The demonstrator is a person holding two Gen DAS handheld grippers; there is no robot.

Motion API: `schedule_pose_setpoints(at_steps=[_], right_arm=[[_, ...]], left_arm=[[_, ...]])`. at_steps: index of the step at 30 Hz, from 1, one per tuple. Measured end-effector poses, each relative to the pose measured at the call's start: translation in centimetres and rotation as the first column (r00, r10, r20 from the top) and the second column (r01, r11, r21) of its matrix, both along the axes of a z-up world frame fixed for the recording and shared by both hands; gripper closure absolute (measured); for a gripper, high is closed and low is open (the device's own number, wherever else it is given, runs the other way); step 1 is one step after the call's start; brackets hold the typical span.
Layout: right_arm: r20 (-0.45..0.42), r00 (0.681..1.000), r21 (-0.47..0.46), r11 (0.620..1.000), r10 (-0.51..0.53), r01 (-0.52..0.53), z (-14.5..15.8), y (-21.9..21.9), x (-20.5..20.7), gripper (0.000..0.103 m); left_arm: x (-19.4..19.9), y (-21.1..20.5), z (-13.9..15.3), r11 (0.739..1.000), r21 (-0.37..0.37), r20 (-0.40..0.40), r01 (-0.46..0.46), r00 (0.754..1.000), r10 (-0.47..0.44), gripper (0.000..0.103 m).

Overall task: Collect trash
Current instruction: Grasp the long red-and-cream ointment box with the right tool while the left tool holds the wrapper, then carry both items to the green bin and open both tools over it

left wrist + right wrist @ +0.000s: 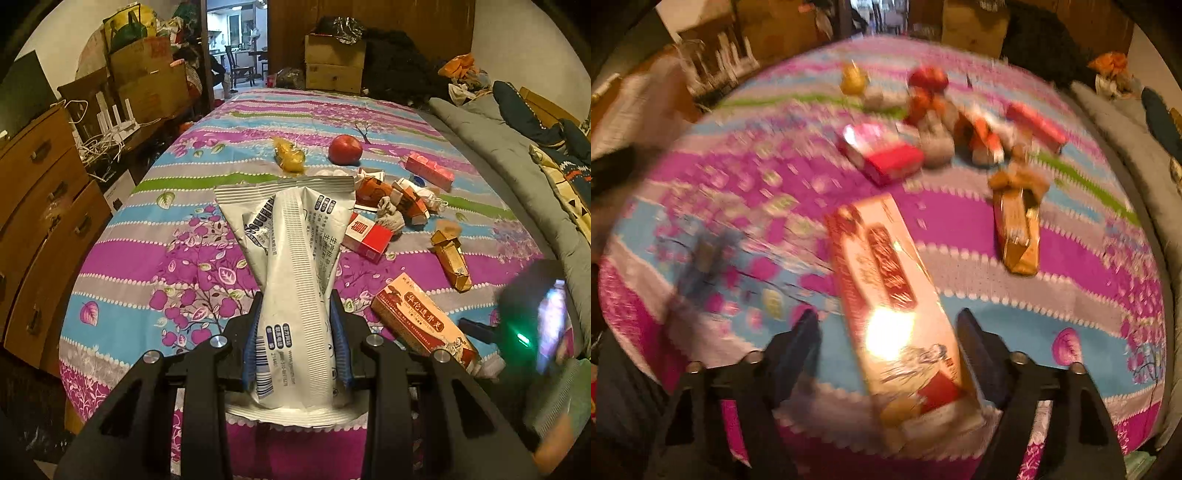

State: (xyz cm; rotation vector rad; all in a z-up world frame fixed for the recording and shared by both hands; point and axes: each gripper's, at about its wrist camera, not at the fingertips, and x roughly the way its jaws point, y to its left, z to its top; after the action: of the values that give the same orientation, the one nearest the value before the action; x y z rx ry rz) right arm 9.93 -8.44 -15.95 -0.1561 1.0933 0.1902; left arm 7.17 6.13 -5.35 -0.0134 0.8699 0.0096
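My left gripper (295,299) is shut on a crumpled white plastic wrapper (291,229) that sticks up between its blue pads, above the striped floral bedsheet (147,258). My right gripper (886,321) stands open astride a long cream-and-red medicine box (886,266), which lies flat on the sheet; a gap shows beside the left finger (809,332). That same box (417,317) lies to the right of the left gripper. Further up the bed lie a red cigarette pack (369,236), a gold carton (452,258), crushed orange-white boxes (406,199) and a pink box (430,170). The right wrist view is blurred.
A red round fruit (345,148) and a yellow wrapper (290,155) sit mid-bed. Wooden drawers (37,184) line the left side. Cardboard boxes (334,62) stand past the bed's far end, and a grey quilt (498,147) runs along the right.
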Motion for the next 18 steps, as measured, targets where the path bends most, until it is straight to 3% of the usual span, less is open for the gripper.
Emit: schedule_pose_setpoints(at_steps=[3, 7, 12, 18], right_arm=[[-0.005, 1.000, 0.024, 1.000, 0.002, -0.001, -0.9, -0.9, 0.0, 0.037], [0.043, 0.999, 0.103, 0.995, -0.005, 0.001, 0.5, -1.4, -1.8, 0.038], [0.141, 0.984, 0.197, 0.977, -0.109, 0.080, 5.5, -3.9, -5.3, 0.038], [0.262, 0.924, 0.272, 0.940, -0.277, 0.205, 12.6, -9.5, -10.5, 0.038]], left_arm=[[-0.1, 0.1, -0.3, 1.000, 0.003, -0.012, -0.002, 1.000, 0.002, 0.071], [0.1, -0.3, -0.7, 1.000, 0.008, -0.028, 0.006, 1.000, -0.006, 0.071], [-0.1, -2.2, 0.3, 0.998, 0.011, -0.003, 0.062, 0.998, -0.062, 0.071], [-0.3, -6.6, 2.0, 0.985, 0.014, 0.046, 0.174, 0.984, -0.174, 0.071]])
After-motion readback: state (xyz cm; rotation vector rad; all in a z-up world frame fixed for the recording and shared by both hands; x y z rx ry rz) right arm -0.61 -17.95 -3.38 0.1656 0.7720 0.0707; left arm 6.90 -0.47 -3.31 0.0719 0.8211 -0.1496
